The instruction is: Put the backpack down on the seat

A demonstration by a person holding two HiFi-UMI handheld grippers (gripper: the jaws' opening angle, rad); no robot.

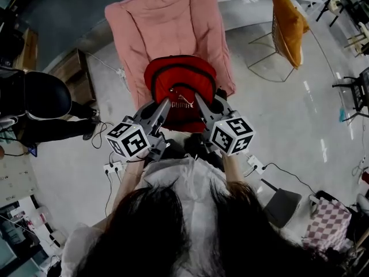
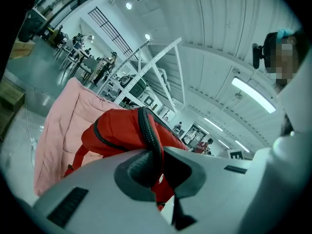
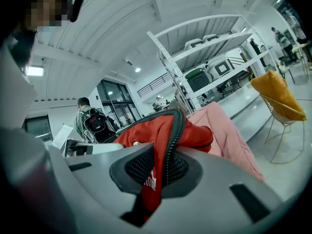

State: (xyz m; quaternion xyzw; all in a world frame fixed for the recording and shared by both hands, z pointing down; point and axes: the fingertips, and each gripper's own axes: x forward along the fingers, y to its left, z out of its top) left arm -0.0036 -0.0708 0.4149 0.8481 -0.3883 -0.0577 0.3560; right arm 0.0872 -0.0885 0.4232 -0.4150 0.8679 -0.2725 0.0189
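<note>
A red backpack (image 1: 180,82) with black zips hangs over the near end of a pink padded seat (image 1: 167,22). My left gripper (image 1: 164,104) is shut on the backpack's left side; in the left gripper view a black zipped edge of the backpack (image 2: 117,130) is pinched between the pads. My right gripper (image 1: 199,100) is shut on the backpack's right side, and the right gripper view shows the backpack (image 3: 161,133) clamped by its ribbed black edge. In the left gripper view the pink seat (image 2: 63,116) lies behind the bag. The bag's underside is hidden.
An orange chair (image 1: 288,25) on a wire frame stands at the right. A black office chair (image 1: 40,97) stands at the left, and a wooden box (image 1: 75,68) beside the seat. Power strips and cables (image 1: 112,166) lie on the pale floor. A checked bag (image 1: 326,224) sits at lower right.
</note>
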